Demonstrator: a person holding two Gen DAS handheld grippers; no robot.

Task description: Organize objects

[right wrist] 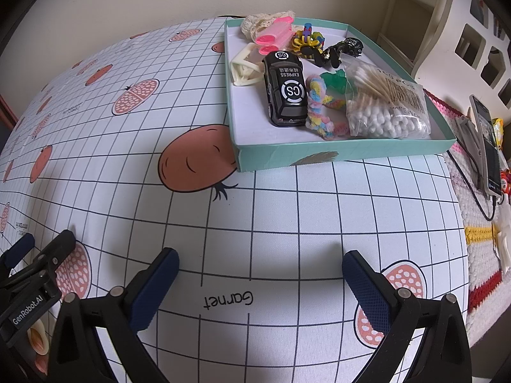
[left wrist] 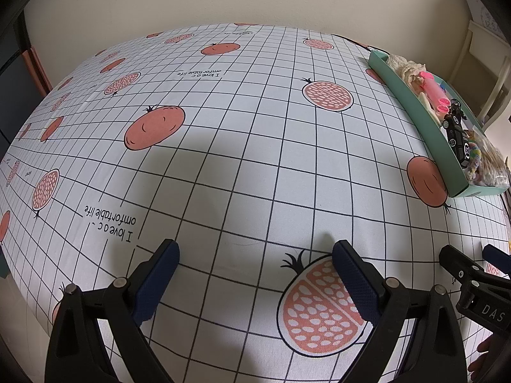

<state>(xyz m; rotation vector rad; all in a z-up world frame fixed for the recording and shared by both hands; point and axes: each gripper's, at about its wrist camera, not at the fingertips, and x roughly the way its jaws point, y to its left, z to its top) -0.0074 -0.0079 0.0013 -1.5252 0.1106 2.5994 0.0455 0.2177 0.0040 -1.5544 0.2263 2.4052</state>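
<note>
A teal box (right wrist: 287,154) sits at the table's far right; it also shows in the left wrist view (left wrist: 412,105). It holds a black toy car (right wrist: 284,89), a bag of cotton swabs (right wrist: 383,105), a pink roller (right wrist: 274,35), a pastel fuzzy band (right wrist: 316,105), a cream clip (right wrist: 246,67) and a crochet piece (right wrist: 255,22). My left gripper (left wrist: 255,252) is open and empty over the tablecloth. My right gripper (right wrist: 260,258) is open and empty, in front of the box and apart from it.
The table (left wrist: 223,159) wears a white grid cloth with pomegranate prints. A phone on a stand (right wrist: 487,140) and a crochet mat (right wrist: 479,245) lie right of the table. White shelving (right wrist: 463,32) stands behind the box. A wall runs along the far edge.
</note>
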